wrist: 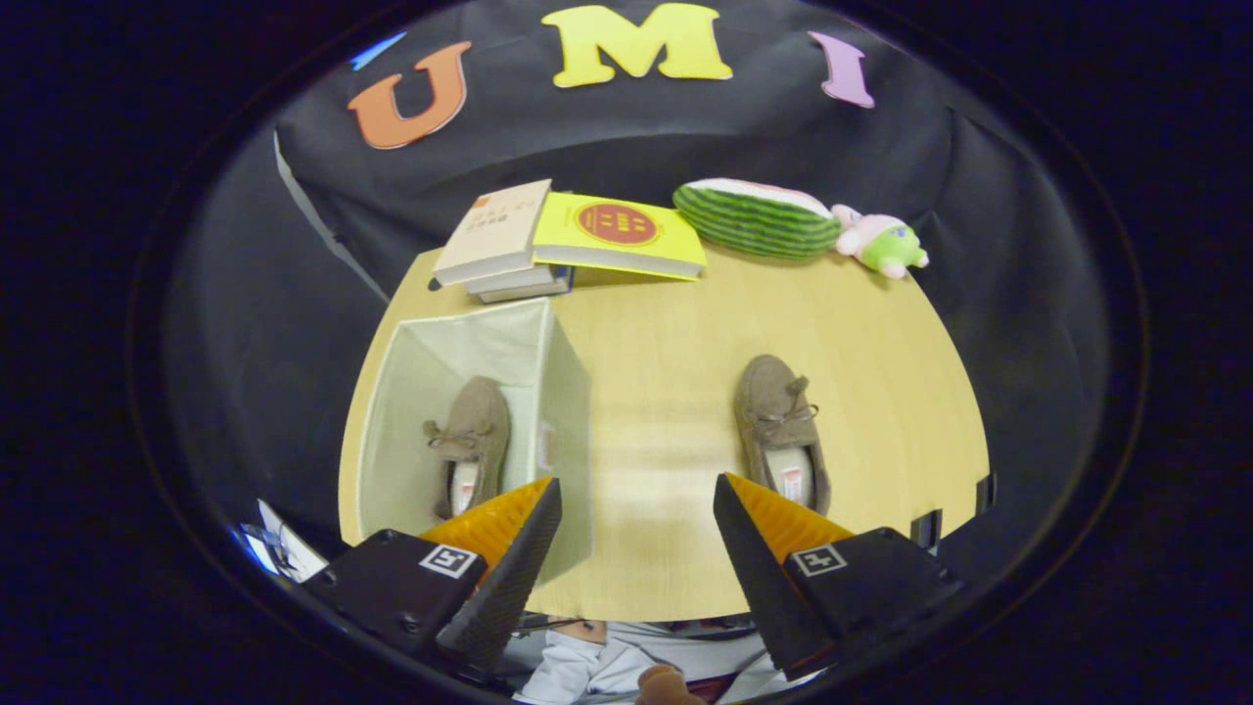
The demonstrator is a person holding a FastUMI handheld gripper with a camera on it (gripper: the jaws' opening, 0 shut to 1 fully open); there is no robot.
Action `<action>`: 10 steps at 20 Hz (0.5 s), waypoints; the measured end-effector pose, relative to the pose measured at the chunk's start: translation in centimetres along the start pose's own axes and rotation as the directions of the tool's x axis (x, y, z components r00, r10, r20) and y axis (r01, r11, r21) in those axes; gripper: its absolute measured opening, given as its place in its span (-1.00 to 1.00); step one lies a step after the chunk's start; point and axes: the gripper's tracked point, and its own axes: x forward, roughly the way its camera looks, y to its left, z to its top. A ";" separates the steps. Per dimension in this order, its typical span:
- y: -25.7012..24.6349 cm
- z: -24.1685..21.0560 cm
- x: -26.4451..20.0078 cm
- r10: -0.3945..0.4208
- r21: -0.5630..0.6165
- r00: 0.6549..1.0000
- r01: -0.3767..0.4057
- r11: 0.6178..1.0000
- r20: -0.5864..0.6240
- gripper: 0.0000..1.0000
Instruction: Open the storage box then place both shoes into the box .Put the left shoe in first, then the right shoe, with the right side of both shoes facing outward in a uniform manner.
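Note:
A pale fabric storage box (548,372) stands open on the wooden table (666,333), ahead of my left finger. Inside it lies one brown moccasin shoe (474,431), toe pointing away from me, on the box floor. A second brown shoe (778,416) with a bow lies on the bare table just beyond my right finger, toe also pointing away. My gripper (636,494) hovers above the near table edge, open wide, with nothing between its fingers. The gap between the fingers looks onto bare table between the box and the loose shoe.
A stack of books (499,240) and a yellow book (619,233) lie at the table's far side. A watermelon-slice plush (756,217) and a small green and pink toy (881,243) sit at the far right. A person's sleeve (578,666) is below the fingers.

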 end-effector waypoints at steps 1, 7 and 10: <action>-1.1 -0.1 0.4 0.005 0.024 1.000 -0.005 1.000 -0.018 1.00; -8.9 -0.5 4.1 -0.031 0.116 0.996 0.040 0.992 -0.084 1.00; -13.0 -1.0 5.8 -0.066 0.138 0.990 0.084 0.987 -0.128 1.00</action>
